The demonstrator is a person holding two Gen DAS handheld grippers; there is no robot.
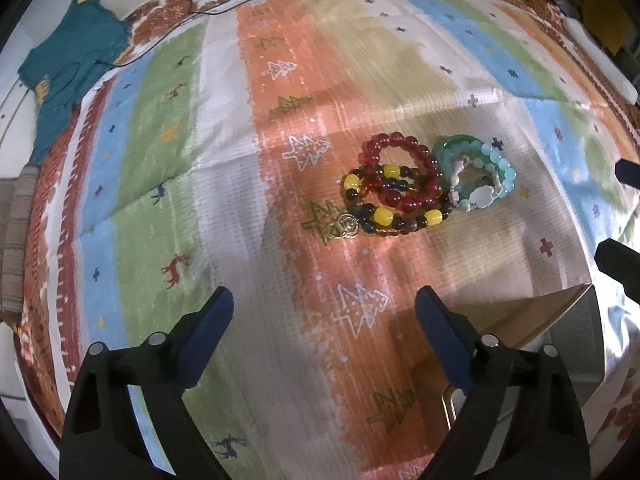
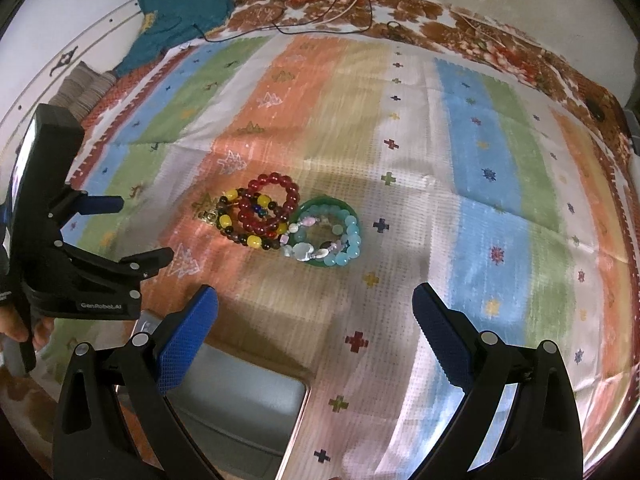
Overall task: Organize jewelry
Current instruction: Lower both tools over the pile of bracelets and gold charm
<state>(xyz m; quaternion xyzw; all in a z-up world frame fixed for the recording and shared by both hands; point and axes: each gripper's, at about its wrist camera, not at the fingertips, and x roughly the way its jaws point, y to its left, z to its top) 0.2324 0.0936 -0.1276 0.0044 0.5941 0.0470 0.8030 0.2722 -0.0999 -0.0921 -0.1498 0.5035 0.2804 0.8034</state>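
A pile of bracelets lies on the striped cloth: a red bead bracelet (image 1: 400, 172) (image 2: 272, 200), a dark bracelet with yellow beads (image 1: 384, 212) (image 2: 244, 228) with a gold charm (image 1: 342, 228), and green and light blue bracelets (image 1: 476, 172) (image 2: 332, 236). My left gripper (image 1: 324, 312) is open and empty, well short of the pile; it also shows in the right wrist view (image 2: 144, 228). My right gripper (image 2: 314, 312) is open and empty, short of the pile; its fingertips (image 1: 616, 256) show at the right edge of the left wrist view.
A grey box with a copper rim (image 2: 248, 412) (image 1: 568, 328) sits at the near edge between the grippers. A teal garment (image 1: 68, 68) (image 2: 180, 8) and thin cables (image 2: 340, 20) lie at the far side. The striped cloth (image 2: 472, 184) covers the surface.
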